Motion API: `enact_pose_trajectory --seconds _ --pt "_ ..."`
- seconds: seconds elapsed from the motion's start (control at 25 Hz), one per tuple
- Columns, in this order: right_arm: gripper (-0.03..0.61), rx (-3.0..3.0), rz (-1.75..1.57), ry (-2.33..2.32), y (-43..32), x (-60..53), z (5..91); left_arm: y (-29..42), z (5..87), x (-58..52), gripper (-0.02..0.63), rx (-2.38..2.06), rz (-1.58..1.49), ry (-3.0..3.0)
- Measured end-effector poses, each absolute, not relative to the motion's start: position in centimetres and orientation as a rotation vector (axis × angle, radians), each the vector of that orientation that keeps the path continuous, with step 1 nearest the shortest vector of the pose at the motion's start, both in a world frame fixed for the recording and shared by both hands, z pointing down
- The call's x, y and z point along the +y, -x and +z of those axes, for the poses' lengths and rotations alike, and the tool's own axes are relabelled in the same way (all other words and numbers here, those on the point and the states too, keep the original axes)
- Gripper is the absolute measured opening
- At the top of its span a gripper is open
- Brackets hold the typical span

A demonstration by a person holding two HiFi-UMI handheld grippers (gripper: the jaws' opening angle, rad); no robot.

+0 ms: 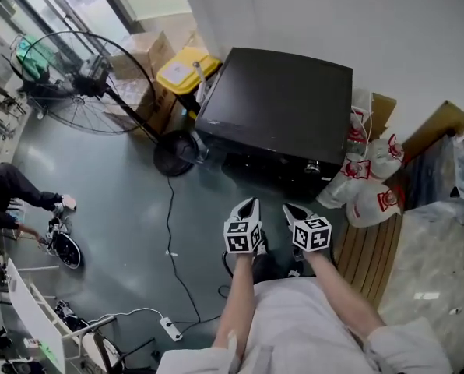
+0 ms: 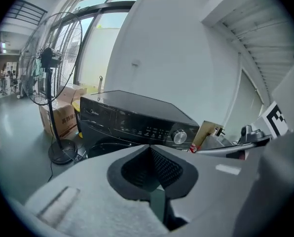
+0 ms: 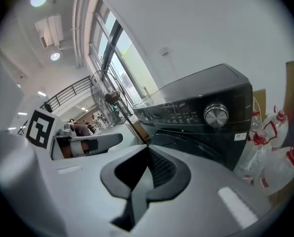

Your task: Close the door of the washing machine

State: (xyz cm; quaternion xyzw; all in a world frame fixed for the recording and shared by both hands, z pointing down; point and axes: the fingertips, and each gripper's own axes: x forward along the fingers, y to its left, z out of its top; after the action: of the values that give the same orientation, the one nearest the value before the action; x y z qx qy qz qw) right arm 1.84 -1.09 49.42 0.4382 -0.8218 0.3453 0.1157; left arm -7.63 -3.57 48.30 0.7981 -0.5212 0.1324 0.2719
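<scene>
The black front-loading washing machine (image 1: 282, 107) stands against the white wall, seen from above in the head view. Its control panel and silver knob (image 2: 180, 136) face both grippers, and the knob (image 3: 216, 115) shows larger in the right gripper view. Below the panel lies the round dark door (image 3: 196, 147); whether it is latched I cannot tell. My left gripper (image 1: 249, 203) and right gripper (image 1: 289, 208) hover side by side in front of the machine, apart from it. The left gripper (image 2: 149, 147) and the right gripper (image 3: 148, 148) each have their jaws together with nothing between them.
A big pedestal fan (image 1: 76, 84) stands to the machine's left, its round base (image 1: 174, 153) near the corner. A yellow bin (image 1: 187, 68) and cardboard boxes (image 1: 150, 53) sit behind. White bags (image 1: 372, 178) and a slatted wooden board (image 1: 372, 248) lie right. A power strip (image 1: 170, 329) and cable cross the floor.
</scene>
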Motion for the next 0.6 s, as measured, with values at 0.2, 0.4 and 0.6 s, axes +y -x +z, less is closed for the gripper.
enact_pose_trajectory --seconds 0.2,0.4,0.6 --pt "0.002 -2.482 0.991 -1.2 -1.8 1.5 47.5 7.4 46.8 -0.6 0.003 -1.43 0.353 -2.144" --pt "0.002 -2.486 0.939 -1.167 -3.9 3.8 47.9 6.2 46.0 2.8 0.003 -1.435 0.333 -2.145" --pt "0.002 -2.463 0.936 -1.224 -5.6 5.1 48.5 5.8 45.6 4.7 0.003 -1.437 0.333 -2.166"
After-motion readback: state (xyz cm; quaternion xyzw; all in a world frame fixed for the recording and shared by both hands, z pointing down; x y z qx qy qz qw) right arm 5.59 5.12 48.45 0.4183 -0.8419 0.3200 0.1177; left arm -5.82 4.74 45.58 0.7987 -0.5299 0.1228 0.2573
